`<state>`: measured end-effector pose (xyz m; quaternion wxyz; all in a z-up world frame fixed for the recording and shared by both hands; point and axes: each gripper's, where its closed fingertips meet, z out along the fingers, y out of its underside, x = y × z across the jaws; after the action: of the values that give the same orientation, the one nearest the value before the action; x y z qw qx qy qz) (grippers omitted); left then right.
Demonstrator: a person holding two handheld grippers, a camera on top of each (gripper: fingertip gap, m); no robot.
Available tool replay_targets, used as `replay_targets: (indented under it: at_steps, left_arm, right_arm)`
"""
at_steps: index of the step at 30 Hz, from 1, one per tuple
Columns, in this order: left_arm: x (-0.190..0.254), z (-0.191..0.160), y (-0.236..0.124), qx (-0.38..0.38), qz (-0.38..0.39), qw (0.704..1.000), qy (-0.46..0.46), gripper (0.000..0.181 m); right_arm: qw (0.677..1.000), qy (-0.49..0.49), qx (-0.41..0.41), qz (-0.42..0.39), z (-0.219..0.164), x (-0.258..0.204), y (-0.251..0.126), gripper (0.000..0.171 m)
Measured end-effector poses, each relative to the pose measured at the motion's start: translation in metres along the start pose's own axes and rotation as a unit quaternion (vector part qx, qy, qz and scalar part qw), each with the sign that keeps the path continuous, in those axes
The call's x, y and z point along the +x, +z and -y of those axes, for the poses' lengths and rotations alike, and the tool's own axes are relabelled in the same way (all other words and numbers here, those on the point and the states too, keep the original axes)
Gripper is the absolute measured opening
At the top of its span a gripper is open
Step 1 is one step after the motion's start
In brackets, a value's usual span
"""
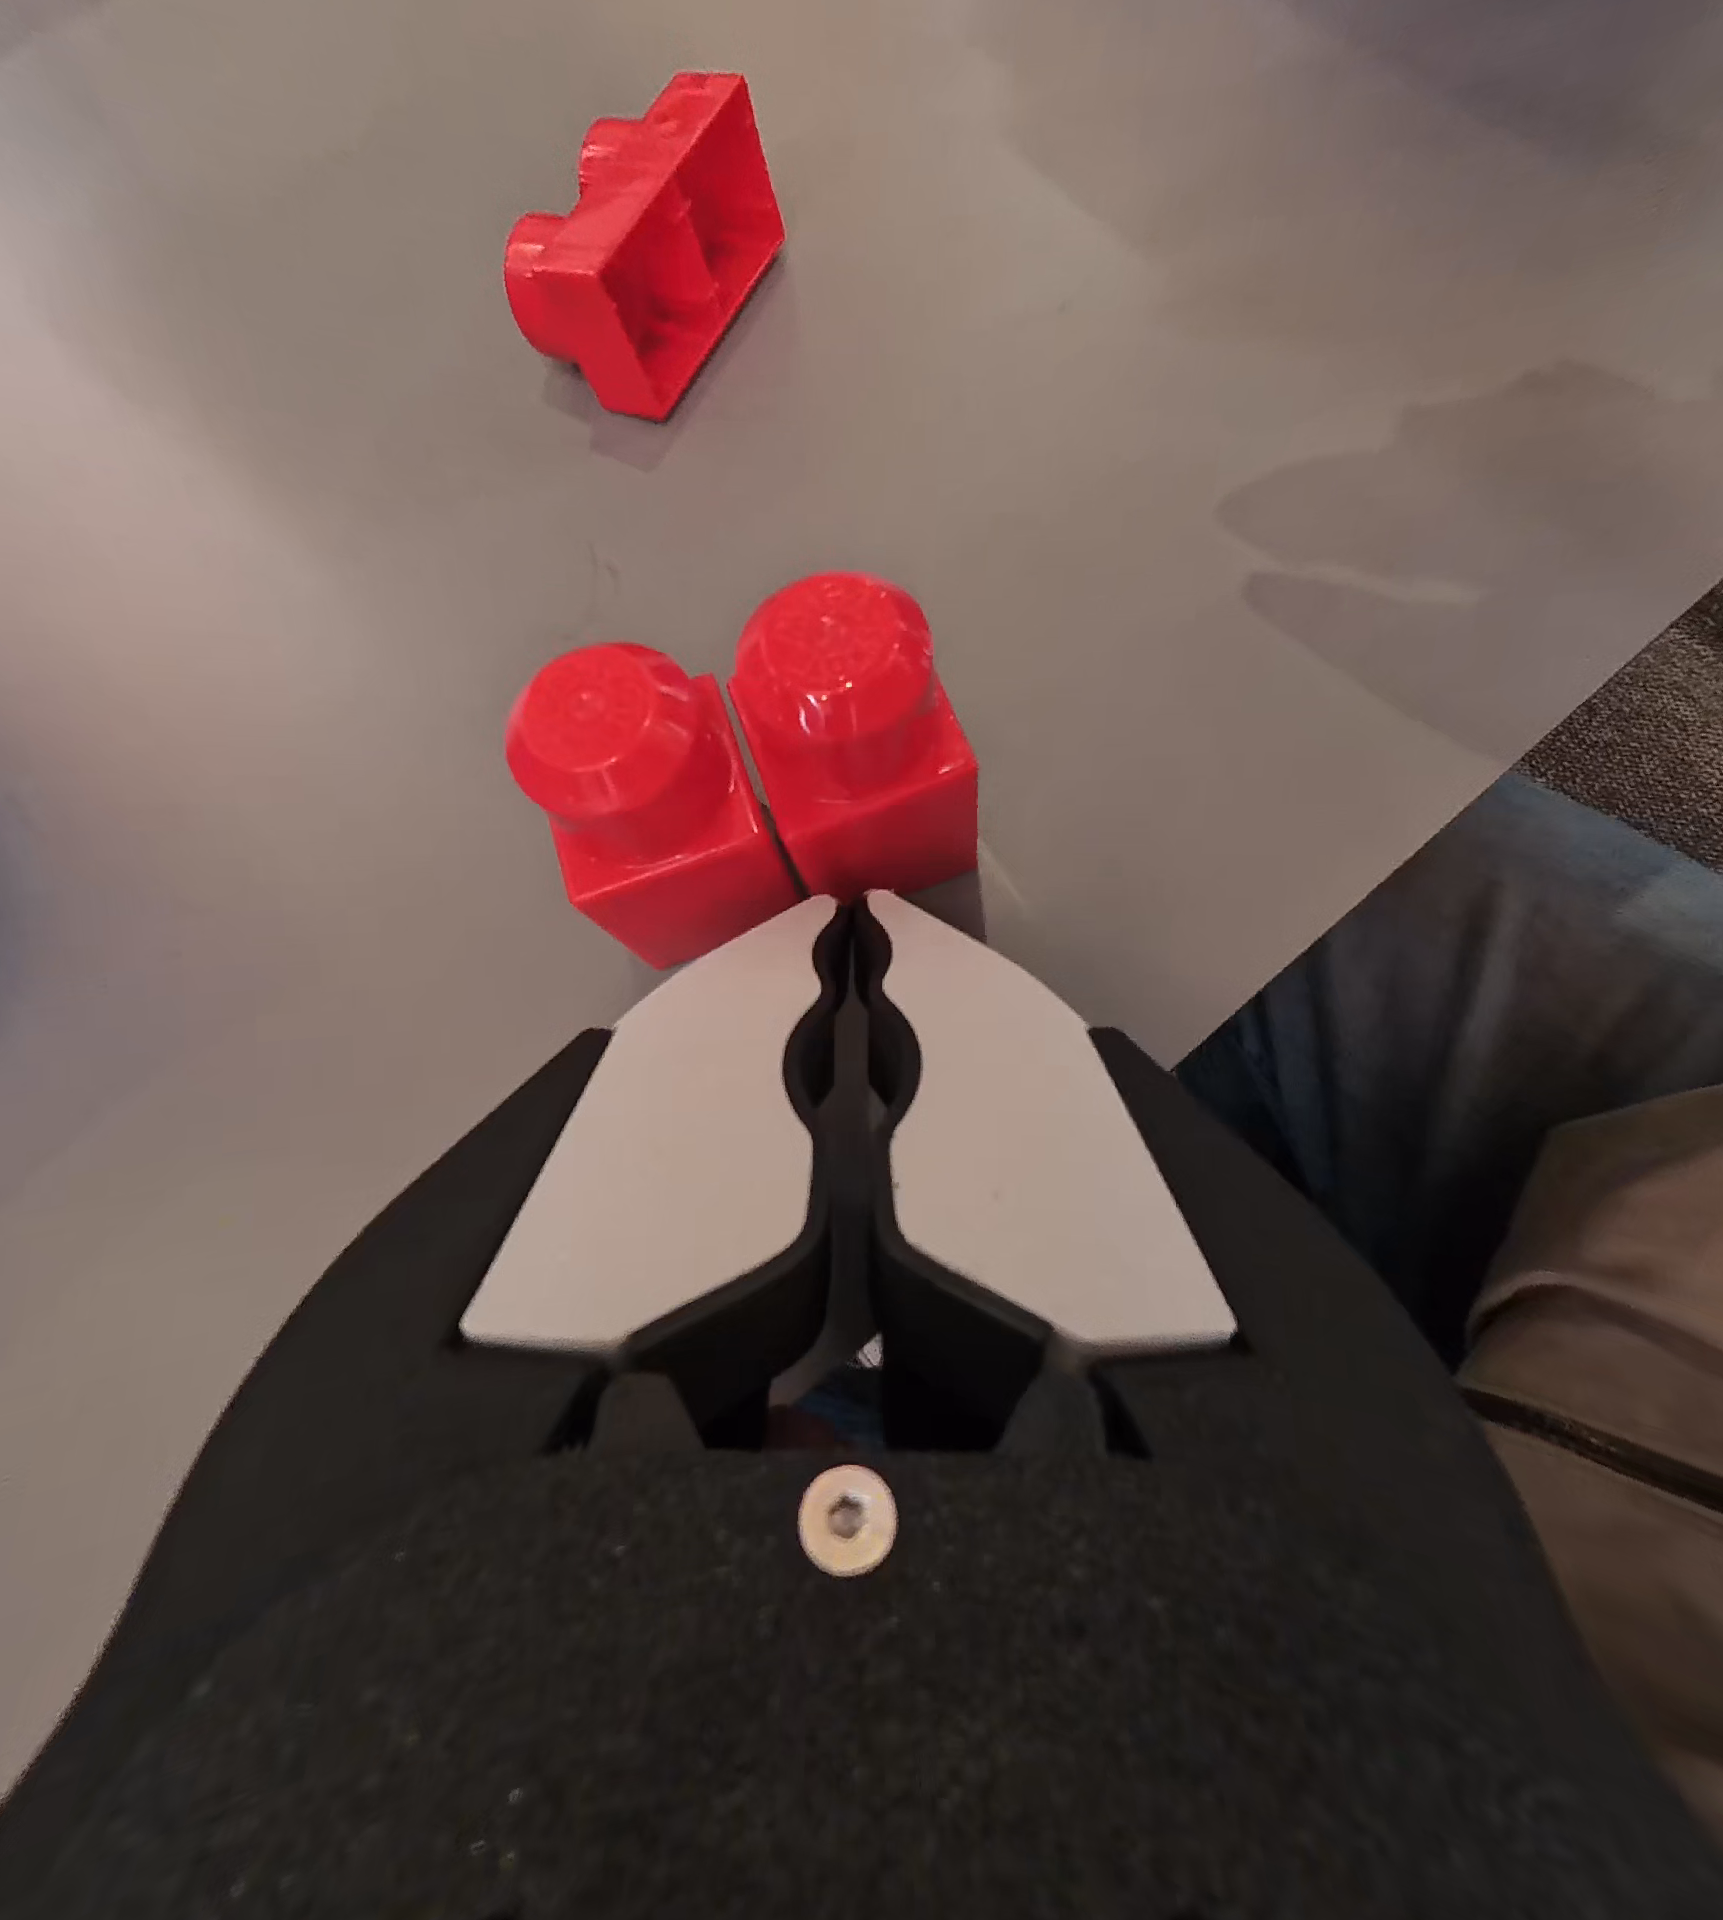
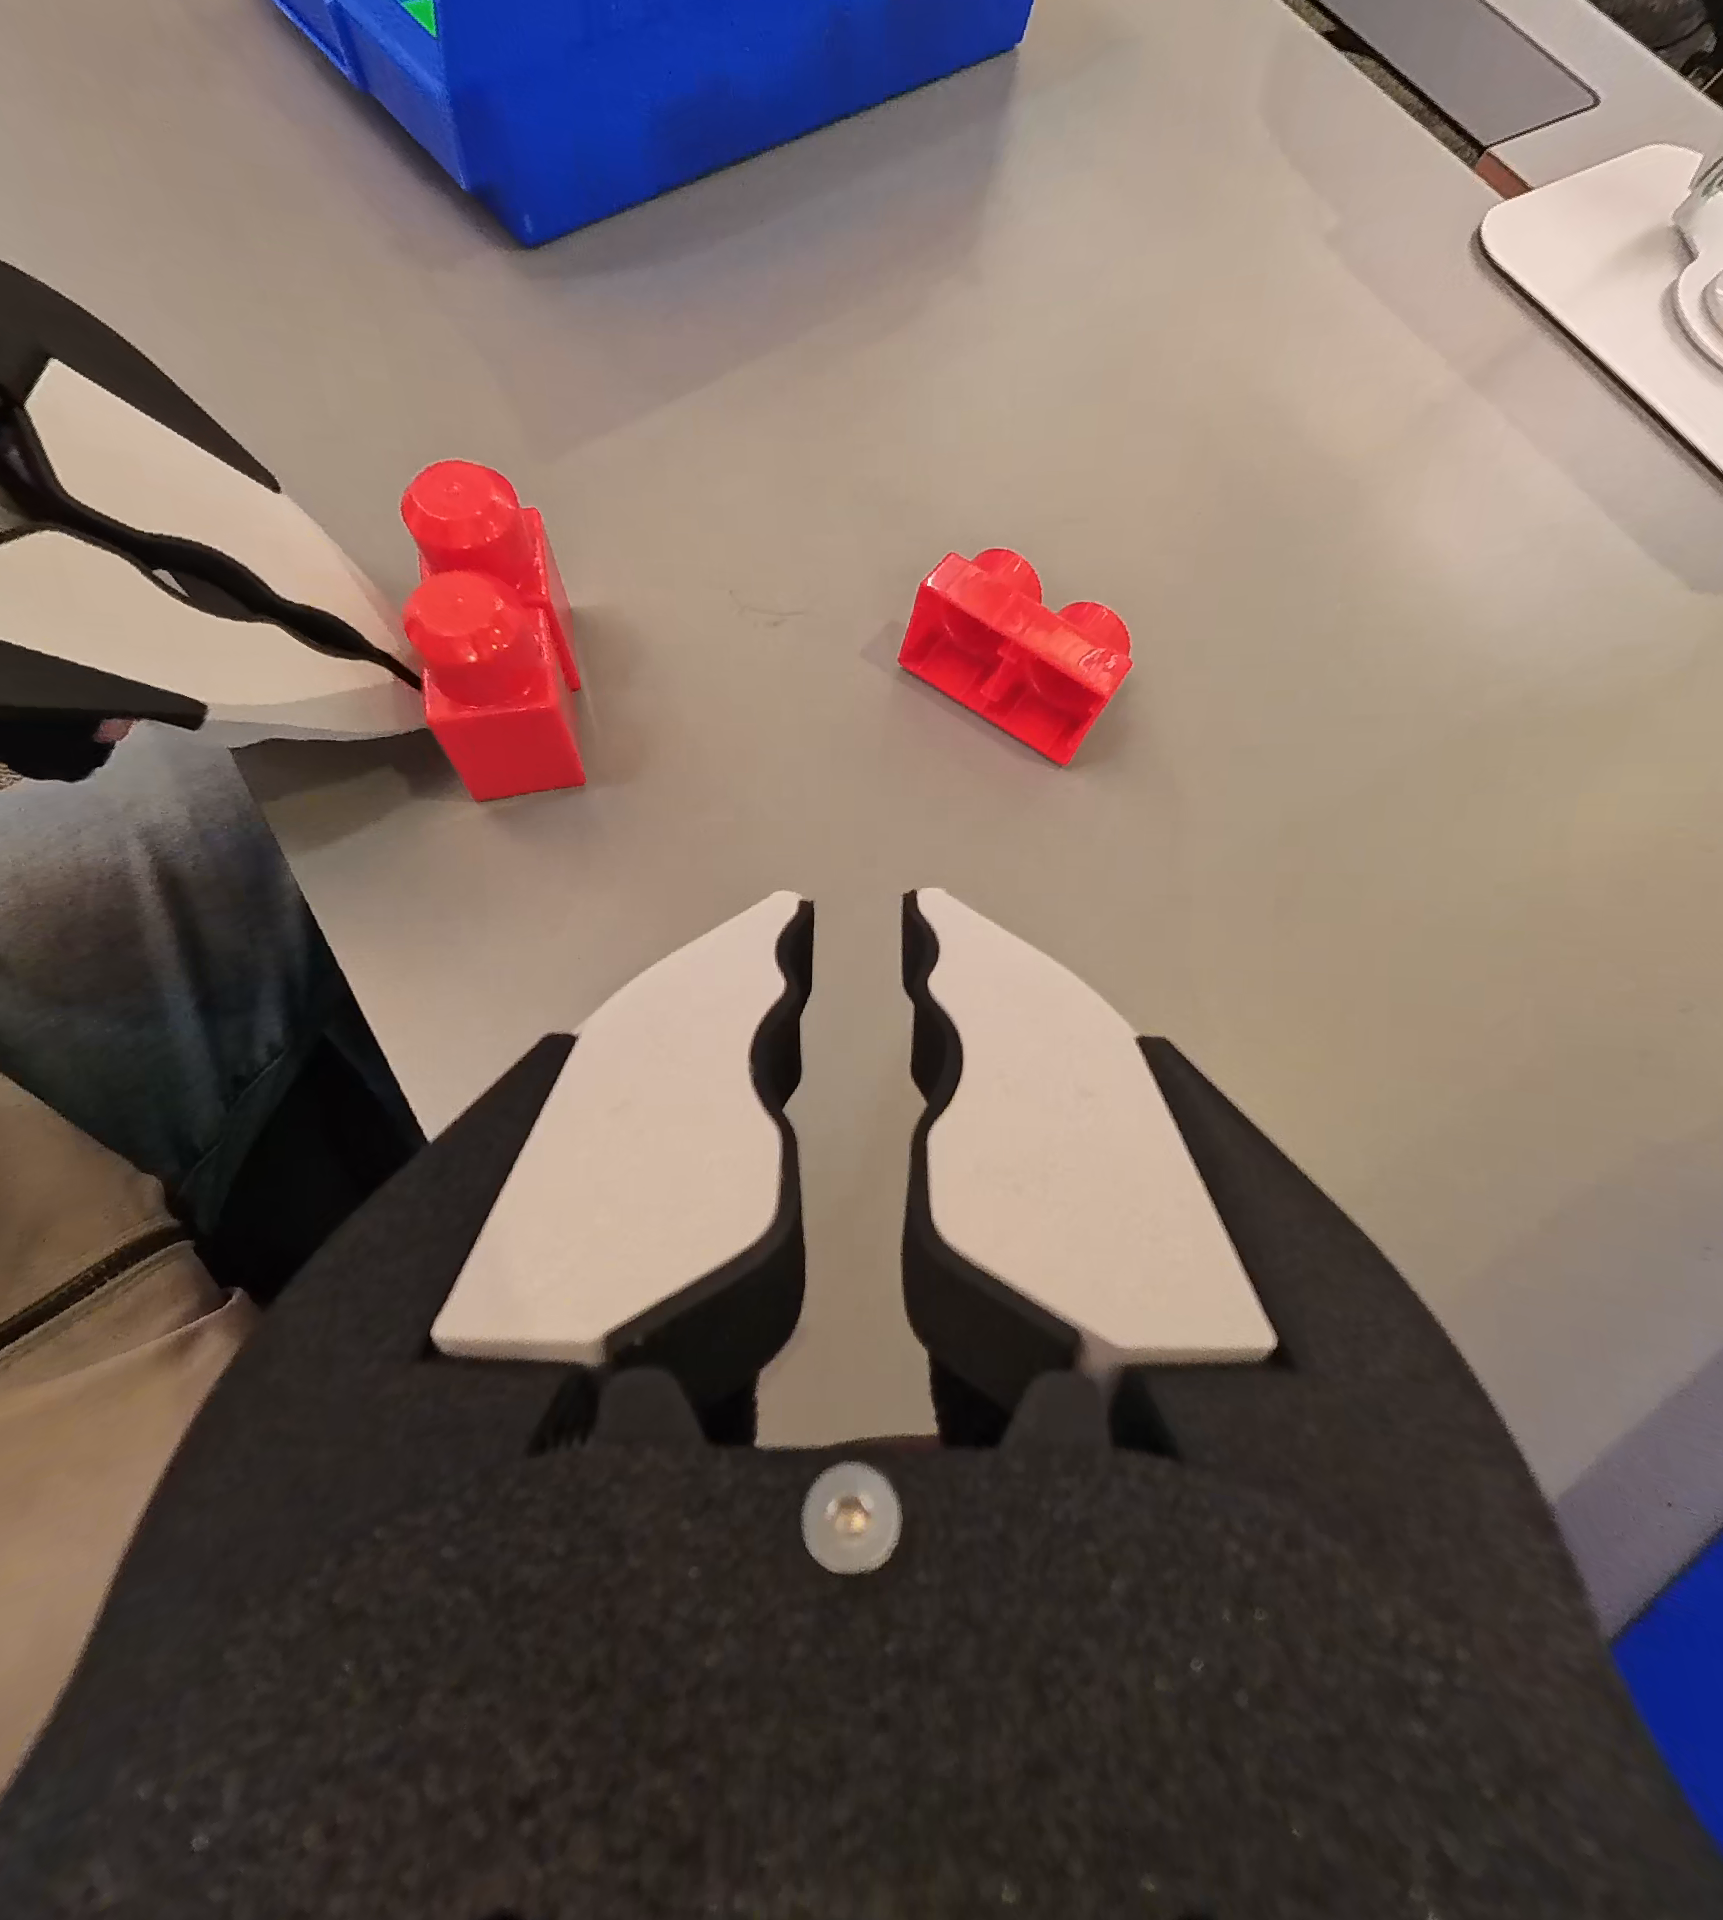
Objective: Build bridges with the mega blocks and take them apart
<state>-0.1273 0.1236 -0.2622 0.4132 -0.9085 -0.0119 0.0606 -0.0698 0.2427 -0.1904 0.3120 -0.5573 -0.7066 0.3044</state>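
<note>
- Blocks: no bridge stands; building, then dismantling, looks left to do.
- Right gripper (image 2: 858,902) hangs slightly parted, empty.
- Left gripper (image 1: 855,902) clenched, empty, tips at two upright single blocks (image 1: 732,769).
- Double block (image 1: 644,244) lies tipped beyond, well apart.

Left wrist view: camera rides behind the left gripper (image 1: 854,914), looking steeply down along its fingers, very near the pair of upright red one-stud plastic blocks (image 1: 743,774) on the grey tabletop (image 1: 213,520).

Right wrist view: camera behind the right gripper (image 2: 857,909), pitched forward and down, set farther back from that pair, wider sweep.

Shared: the pair, the red two-stud plastic block lying on its side (image 1: 644,244) beyond it, surrounding tabletop, the left gripper's fingertips.
</note>
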Motion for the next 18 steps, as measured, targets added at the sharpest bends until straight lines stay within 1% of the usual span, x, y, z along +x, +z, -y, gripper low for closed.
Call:
replay_targets:
  at_steps: [11,15,16,18]
  left_arm:
    - [0.005,0.003,-0.003,-0.002,0.001,1.000,0.007,0.000]
    - [0.000,0.003,-0.011,0.001,0.056,0.998,-0.032,0.029]
    - [-0.003,0.002,-0.012,0.000,0.070,0.996,-0.047,0.044]
    - [-0.008,-0.001,-0.013,-0.005,0.085,0.993,-0.087,0.063]
  right_arm:
    - [1.000,0.001,-0.001,0.000,-0.001,0.000,0.000,0.016]
    - [1.000,0.001,-0.001,0.001,0.000,0.000,-0.001,0.016]
    - [1.000,0.001,0.000,0.001,0.000,0.001,-0.001,0.016]
    - [1.000,0.002,0.003,0.001,0.001,0.002,-0.003,0.016]
